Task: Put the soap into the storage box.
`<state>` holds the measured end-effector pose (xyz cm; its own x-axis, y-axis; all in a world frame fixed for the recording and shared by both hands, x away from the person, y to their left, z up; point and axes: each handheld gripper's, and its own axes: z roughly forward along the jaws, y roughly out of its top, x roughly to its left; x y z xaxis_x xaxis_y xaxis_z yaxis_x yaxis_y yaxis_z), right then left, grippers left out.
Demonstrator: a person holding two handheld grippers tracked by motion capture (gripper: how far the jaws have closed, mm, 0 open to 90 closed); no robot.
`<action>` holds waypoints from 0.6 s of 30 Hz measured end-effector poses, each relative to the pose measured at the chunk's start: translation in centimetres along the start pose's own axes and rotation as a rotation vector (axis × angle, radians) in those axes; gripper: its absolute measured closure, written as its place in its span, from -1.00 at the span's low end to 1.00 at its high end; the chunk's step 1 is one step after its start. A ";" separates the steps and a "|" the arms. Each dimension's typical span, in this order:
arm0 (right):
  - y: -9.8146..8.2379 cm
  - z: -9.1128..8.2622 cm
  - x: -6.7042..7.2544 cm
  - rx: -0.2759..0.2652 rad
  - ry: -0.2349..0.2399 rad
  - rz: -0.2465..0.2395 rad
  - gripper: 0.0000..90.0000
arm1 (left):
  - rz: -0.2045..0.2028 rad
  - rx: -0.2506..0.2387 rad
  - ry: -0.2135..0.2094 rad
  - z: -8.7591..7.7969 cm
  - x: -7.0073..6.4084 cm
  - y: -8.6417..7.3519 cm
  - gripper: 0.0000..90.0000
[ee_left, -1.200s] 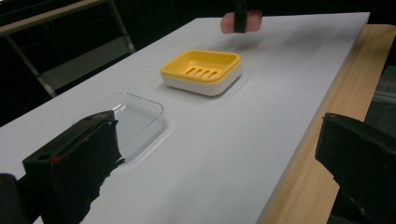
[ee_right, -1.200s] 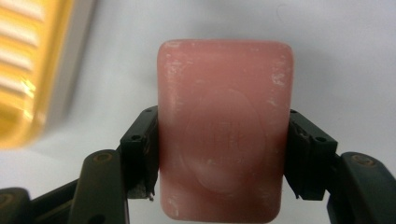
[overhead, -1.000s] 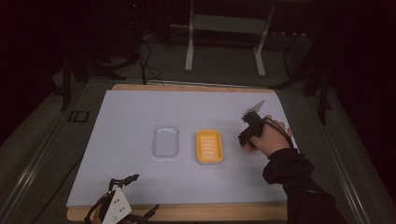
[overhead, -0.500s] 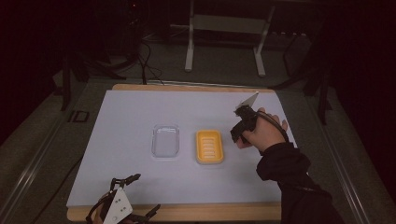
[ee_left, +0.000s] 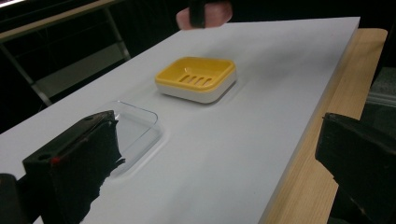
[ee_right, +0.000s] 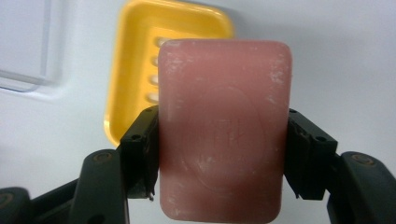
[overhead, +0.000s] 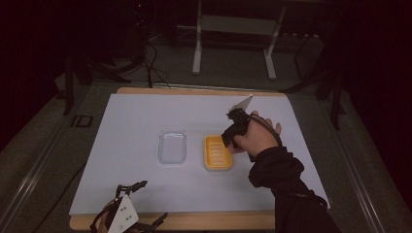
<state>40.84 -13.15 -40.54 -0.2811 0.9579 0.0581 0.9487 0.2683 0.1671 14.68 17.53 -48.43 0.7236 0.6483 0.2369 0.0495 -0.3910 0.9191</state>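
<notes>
Pink soap bar point(ee_right: 223, 126): rounded rectangle, scuffed whitish at the edges, faint round stamp on its face, hanging above the table over the dish's near edge. Yellow soap dish point(overhead: 218, 153): slotted floor, white base, sitting upright and empty mid-table, just beside a clear lid point(overhead: 173, 146).

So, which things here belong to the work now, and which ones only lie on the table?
In use:
- pink rectangular soap bar, clamped in the right gripper
- yellow slotted plastic soap dish, just below the bar

Lying about:
- clear plastic lid, flat beside the dish
- left gripper, open, resting at the table's near edge
</notes>
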 end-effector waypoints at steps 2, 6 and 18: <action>0.1 0.5 0.6 0.006 0.009 0.006 -0.16 | 0.000 -0.002 -0.001 0.0 0.0 0.0 -0.99; 0.3 1.3 1.5 0.002 0.030 0.025 -0.16 | 0.001 -0.002 -0.002 0.0 0.0 0.0 -0.99; 0.5 4.1 2.7 0.011 0.027 0.065 -0.16 | 0.005 -0.002 -0.005 0.0 0.0 0.0 -0.99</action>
<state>41.15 -10.01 -44.37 -0.2221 0.9704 0.0947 0.9667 0.2065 0.1514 14.66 17.48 -48.41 0.7271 0.6431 0.2402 0.0440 -0.3929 0.9185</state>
